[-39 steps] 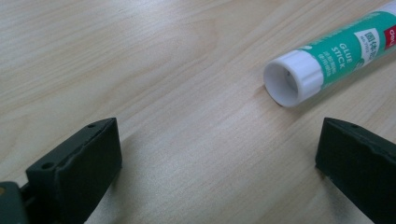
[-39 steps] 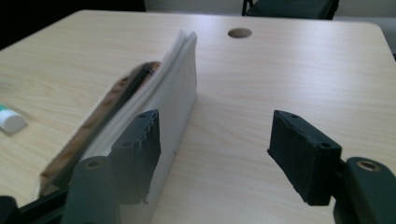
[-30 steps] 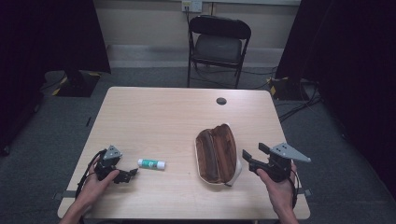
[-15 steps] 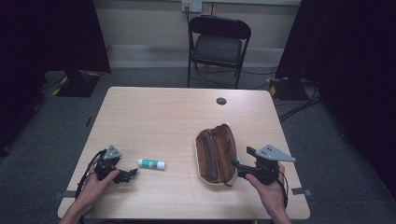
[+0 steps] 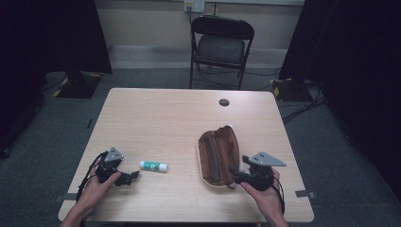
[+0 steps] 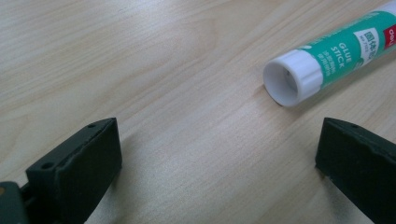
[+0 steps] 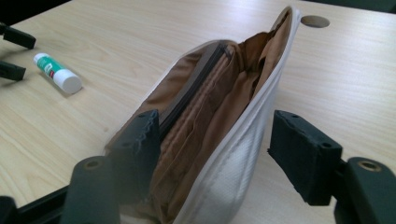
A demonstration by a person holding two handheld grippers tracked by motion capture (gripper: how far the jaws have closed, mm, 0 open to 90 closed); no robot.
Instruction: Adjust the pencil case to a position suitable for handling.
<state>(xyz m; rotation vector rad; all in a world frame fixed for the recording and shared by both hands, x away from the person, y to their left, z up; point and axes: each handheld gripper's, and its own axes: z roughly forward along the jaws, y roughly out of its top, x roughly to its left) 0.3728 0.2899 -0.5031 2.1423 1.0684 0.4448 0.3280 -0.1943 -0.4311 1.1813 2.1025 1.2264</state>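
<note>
I have the right gripper (image 7: pixel 210 149) astride the near end of the pouch (image 5: pixel 218 155), its jaws having just been closing in; the left jaw sits against the brown lining while the right one stands clear of the white wall, so I judge nothing is clamped yet. The pouch lies on the desk (image 5: pixel 161 118), its zip (image 7: pixel 196 86) undone and its mouth gaping upward. It looks like soft fabric: a crumpled brown lining inside, a pale woven shell with white piping along the rim. I expect it to be light and floppy, folding wherever it is pinched, so the sensible hold is on one wall near the rim, where the piping gives the cloth some body; a grip on both walls together would squeeze the mouth shut.

To the left of the pouch, well apart from it, lies the glue stick (image 6: pixel 327 60), a smooth, rigid plastic cylinder with a green label and a ribbed white cap. It should be light, hard and prone to roll, best taken across its barrel. The left gripper (image 6: pixel 219 158) waits just to the left of the stick, jaws wide apart with bare wood grain between them.
</note>
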